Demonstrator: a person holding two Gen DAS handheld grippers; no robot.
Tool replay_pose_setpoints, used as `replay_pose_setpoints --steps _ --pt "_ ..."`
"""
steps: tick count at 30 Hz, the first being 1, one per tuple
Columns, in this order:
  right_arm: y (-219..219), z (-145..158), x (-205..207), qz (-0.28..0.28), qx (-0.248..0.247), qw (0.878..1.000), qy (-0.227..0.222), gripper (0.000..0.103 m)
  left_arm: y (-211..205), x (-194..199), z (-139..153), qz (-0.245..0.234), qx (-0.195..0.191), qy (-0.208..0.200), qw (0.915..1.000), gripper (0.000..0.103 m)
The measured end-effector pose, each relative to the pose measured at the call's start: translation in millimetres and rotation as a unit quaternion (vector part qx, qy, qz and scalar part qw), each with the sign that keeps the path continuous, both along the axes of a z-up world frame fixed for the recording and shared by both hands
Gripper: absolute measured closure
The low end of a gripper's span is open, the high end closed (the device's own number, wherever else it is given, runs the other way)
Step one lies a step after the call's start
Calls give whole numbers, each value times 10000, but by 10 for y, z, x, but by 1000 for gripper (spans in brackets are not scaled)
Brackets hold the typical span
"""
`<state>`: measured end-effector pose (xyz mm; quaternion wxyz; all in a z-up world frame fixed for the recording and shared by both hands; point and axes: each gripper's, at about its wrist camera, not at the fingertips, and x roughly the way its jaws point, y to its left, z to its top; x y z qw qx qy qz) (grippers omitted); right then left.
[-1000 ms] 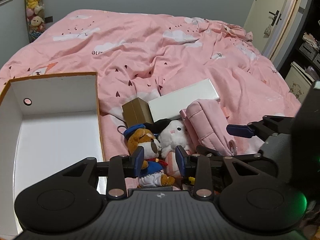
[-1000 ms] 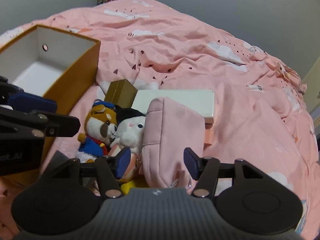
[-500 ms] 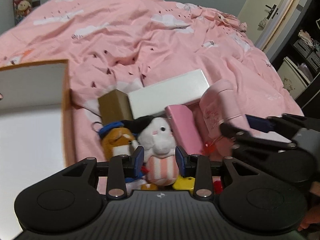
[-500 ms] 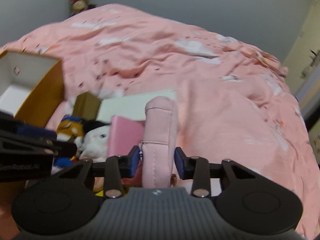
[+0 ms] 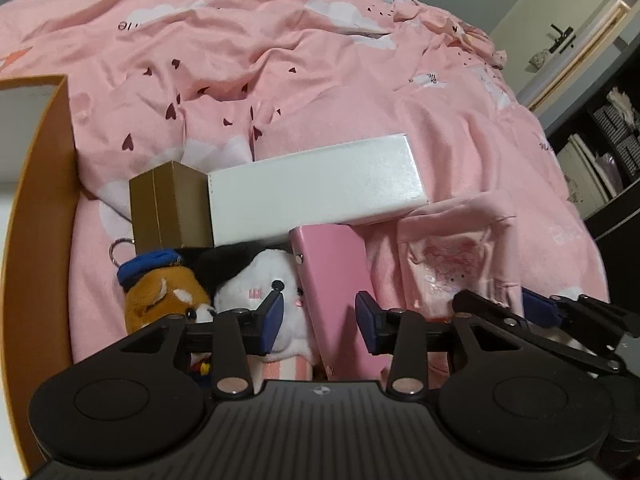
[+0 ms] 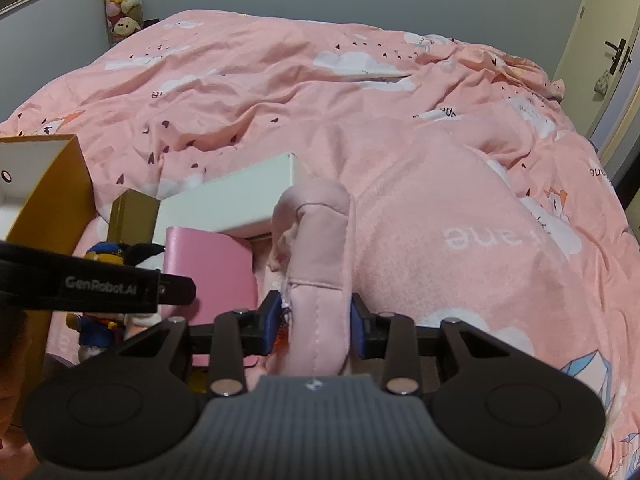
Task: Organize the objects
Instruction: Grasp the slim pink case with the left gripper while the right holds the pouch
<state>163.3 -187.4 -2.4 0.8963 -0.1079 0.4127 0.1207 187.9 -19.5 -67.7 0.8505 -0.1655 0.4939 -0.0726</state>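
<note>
On the pink quilt lie a gold box (image 5: 168, 204), a long white box (image 5: 316, 192), a flat pink case (image 5: 332, 264), a brown dog plush with a blue cap (image 5: 160, 296) and a white plush with a black hat (image 5: 256, 280). My left gripper (image 5: 320, 320) hovers low over the pink case; its jaws are opening, and its pads do not press the case. My right gripper (image 6: 314, 320) is closing, its pads squeezing an upright pink pouch (image 6: 320, 264). That pouch (image 5: 452, 256) also shows in the left wrist view, with the right gripper (image 5: 500, 304) around its lower edge.
An orange box with a white inside (image 5: 40, 200) stands open at the left, against the plush toys. The left gripper's finger (image 6: 120, 286) crosses the right wrist view. A door (image 6: 612, 60) and dark shelves (image 5: 600, 140) are at the right. Hanging plush toys (image 6: 120, 4) fill the far corner.
My right gripper shut on the pink pouch and stood it upright, uncovering the pink case. My left gripper slid right and lower, from the dog plush to the pink case, and widened.
</note>
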Motion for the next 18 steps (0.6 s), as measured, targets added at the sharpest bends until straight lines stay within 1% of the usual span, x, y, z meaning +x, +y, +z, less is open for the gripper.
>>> replay_pose_setpoints --steps 4,8,10,13,18 --pt "-31 -30 34 7 130 9999 55 66 -93 33 -25 -47 163 -147 9997 56" --pt "-84 -37 54 -24 263 9996 103 66 -192 4 30 -286 139 -369 9988 68" --pt "-121 -37 59 -56 350 9993 142 66 -221 -31 69 -384 45 -475 9981 71" --pt "-148 -38 64 -82 427 9989 177 66 -244 -19 36 -410 -36 -379 9984 77" --pt "-148 -47 60 -79 438 9989 174 66 -234 20 -69 -163 -69 -297 9994 77"
